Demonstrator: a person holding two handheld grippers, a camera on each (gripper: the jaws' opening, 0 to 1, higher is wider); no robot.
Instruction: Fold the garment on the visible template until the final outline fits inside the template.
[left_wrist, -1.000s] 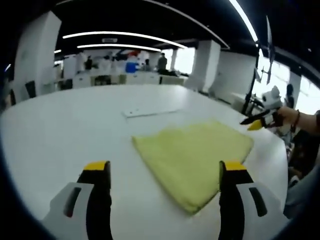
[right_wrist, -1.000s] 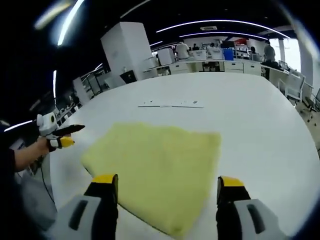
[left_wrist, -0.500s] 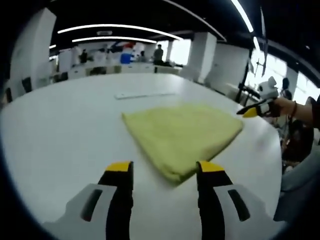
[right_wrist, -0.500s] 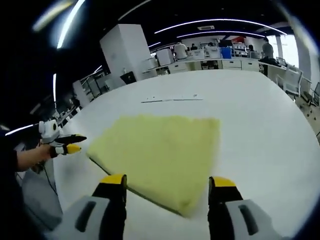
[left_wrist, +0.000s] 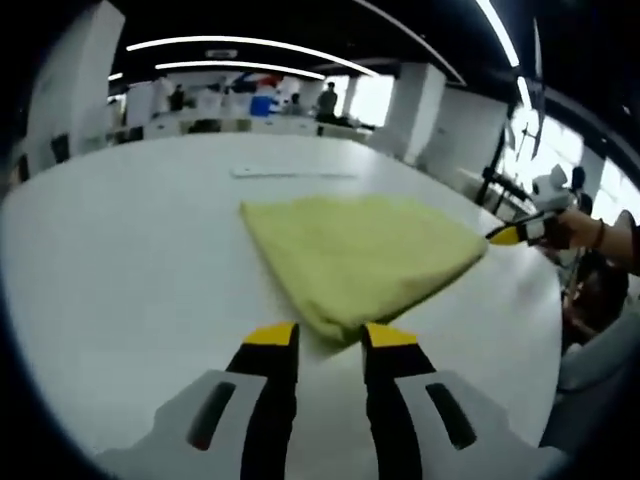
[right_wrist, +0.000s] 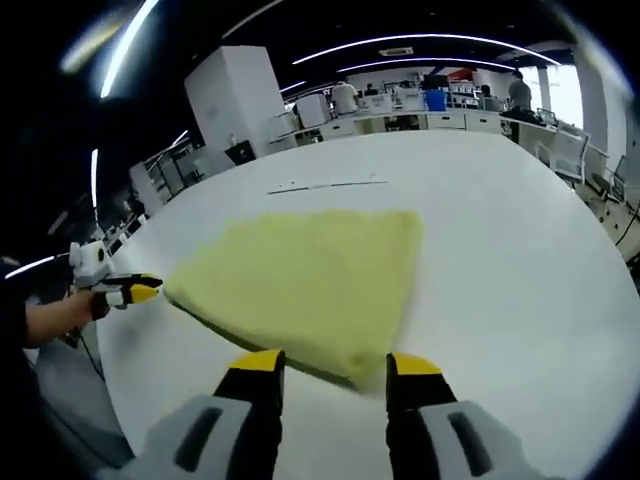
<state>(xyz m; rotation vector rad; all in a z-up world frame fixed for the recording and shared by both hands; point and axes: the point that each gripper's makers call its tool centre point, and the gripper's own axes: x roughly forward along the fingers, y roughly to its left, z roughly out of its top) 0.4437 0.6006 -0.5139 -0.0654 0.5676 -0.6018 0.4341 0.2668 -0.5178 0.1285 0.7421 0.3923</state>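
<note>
A yellow garment (left_wrist: 360, 255), folded into a flat wedge, lies on the white table (left_wrist: 120, 260). In the left gripper view my left gripper (left_wrist: 330, 338) is low at the garment's near corner. Its jaws are open by a narrow gap with the corner tip between them. My right gripper (left_wrist: 515, 233), held by a hand, sits at the garment's right corner. In the right gripper view the garment (right_wrist: 310, 275) spreads ahead, and my right gripper (right_wrist: 338, 362) stands open at its near corner. The left gripper (right_wrist: 130, 290) is beside the left corner. A thin template line (right_wrist: 325, 185) runs beyond the garment.
The same thin line (left_wrist: 290, 173) shows past the garment. Bare table (right_wrist: 520, 260) spreads to the right. A white pillar (right_wrist: 235, 105), desks and distant people stand beyond the table. A person's hand (left_wrist: 580, 228) and body are at the table edge.
Both grippers have come down closer to the garment's near corners. The jaws of each have narrowed steadily, the left more than the right. The garment lies as before.
</note>
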